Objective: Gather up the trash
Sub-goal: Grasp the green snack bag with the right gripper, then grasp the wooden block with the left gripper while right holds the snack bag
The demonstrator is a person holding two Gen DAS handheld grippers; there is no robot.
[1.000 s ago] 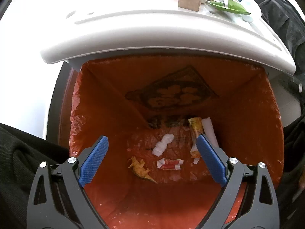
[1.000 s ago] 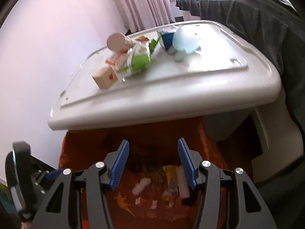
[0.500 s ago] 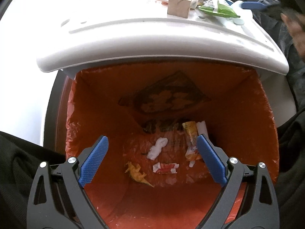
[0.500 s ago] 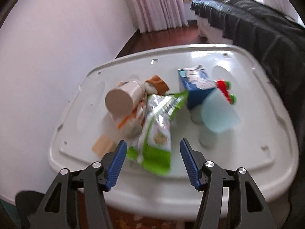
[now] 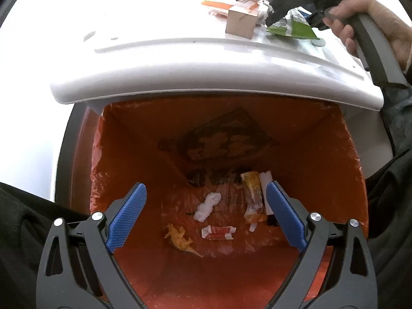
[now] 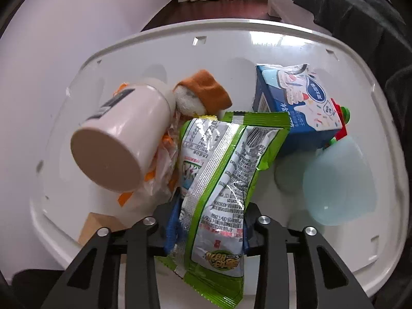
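My right gripper [image 6: 208, 222] is down on the white lid [image 6: 231, 46], its jaws closing, with the blue pads [image 6: 171, 221] pressed against both sides of a green snack packet [image 6: 221, 170]. The left wrist view shows that gripper [image 5: 273, 18] held by a hand [image 5: 373, 13] at the same packet [image 5: 298, 29]. My left gripper [image 5: 206, 216] hangs open and empty over the bin with the orange liner [image 5: 322, 154]. In the bin's bottom lie a white tissue [image 5: 207, 206], a yellow packet [image 5: 253, 195], a red-white wrapper [image 5: 219, 232] and a yellow scrap [image 5: 180, 239].
On the lid beside the packet are a cream bottle [image 6: 121, 139] lying on crumpled orange-white wrappers, an orange-capped white wad [image 6: 206, 90], a blue carton [image 6: 296, 113], a pale blue cup [image 6: 337, 180] and a wooden block [image 5: 240, 24]. Dark fabric lies behind the lid at the right.
My right gripper moved from above the bin out over the lid, came down on the green packet and closed around it. The left gripper stayed open over the bin.
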